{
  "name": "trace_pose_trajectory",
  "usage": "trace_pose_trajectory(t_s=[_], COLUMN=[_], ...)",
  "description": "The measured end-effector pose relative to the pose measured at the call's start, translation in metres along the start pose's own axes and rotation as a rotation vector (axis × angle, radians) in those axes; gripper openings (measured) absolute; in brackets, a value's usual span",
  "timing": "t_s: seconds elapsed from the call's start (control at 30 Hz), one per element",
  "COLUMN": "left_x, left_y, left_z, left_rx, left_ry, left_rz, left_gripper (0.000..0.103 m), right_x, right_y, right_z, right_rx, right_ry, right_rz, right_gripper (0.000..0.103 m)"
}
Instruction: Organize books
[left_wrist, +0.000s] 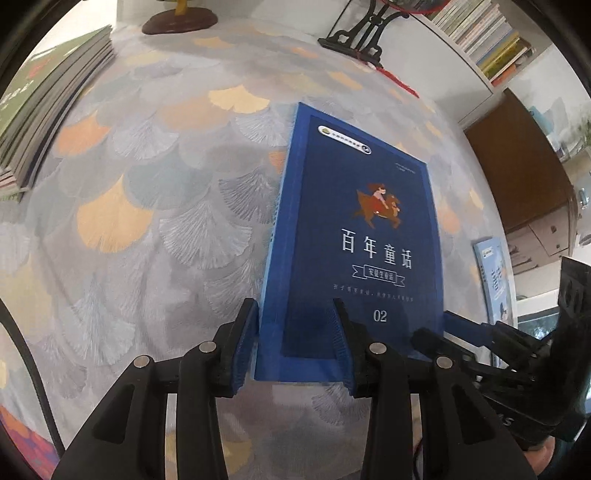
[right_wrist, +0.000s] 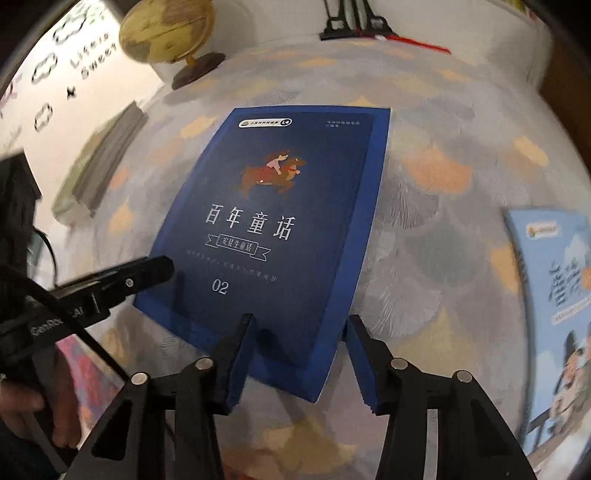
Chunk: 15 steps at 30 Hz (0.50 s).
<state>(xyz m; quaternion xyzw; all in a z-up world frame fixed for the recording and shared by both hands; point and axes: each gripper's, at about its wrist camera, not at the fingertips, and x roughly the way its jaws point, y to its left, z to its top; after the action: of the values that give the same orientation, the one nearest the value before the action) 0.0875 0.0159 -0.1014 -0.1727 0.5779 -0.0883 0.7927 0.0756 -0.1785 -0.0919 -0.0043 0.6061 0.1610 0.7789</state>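
A dark blue book (left_wrist: 351, 221) marked 02 lies cover up on the fan-patterned tablecloth (left_wrist: 147, 221). My left gripper (left_wrist: 295, 306) straddles its near left corner: one finger sits against the spine edge and the other rests over the cover, ribbed pad bare. My right gripper (right_wrist: 300, 319) straddles the near right corner of the same book (right_wrist: 288, 192), one finger over the cover and the other just outside the right edge. Neither pair of pads clamps the book. The right gripper's fingers (left_wrist: 465, 328) show at the book's right; the left gripper's fingers (right_wrist: 147, 271) show at its left.
A stack of thin books (left_wrist: 44, 110) lies at the far left. A light blue book (right_wrist: 554, 295) lies flat to the right. A globe (right_wrist: 166, 29) and a black stand (left_wrist: 365, 33) stand at the back. A bookshelf (left_wrist: 487, 40) and a wooden cabinet (left_wrist: 524, 177) are beyond the table.
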Motion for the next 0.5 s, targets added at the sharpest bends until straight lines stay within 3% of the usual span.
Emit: trace_pose_trajectory(t_s=[0.03,0.13,0.2,0.3,0.5], left_x=[-0.004,-0.030,-0.040,-0.036,-0.002], left_y=[0.001,0.000,-0.010,-0.024,-0.013], left_z=[0.001,-0.002,0.000,0.006,0.015], left_rx=[-0.011,-0.047,-0.027,0.027,0.002], left_ry=[-0.005,-0.082,-0.103,-0.111,-0.093], left_rz=[-0.049,-0.309,-0.376,-0.360,-0.267], left_gripper=[0.035,0.035,0.035,0.035,0.035], right_x=[0.001,0.000,0.000,0.003,0.007], right_y=[-0.001,-0.017,-0.034,-0.045,-0.033], right_z=[0.001,0.009,0.014,0.024,0.030], right_rx=[-0.001,0.053,0.101,0.138,0.089], right_ry=[0.000,-0.023,-0.022,-0.016,-0.018], right_rz=[-0.006,-0.010,0.025,0.077,0.057], right_gripper=[0.049,0.049,0.049,0.050,0.055])
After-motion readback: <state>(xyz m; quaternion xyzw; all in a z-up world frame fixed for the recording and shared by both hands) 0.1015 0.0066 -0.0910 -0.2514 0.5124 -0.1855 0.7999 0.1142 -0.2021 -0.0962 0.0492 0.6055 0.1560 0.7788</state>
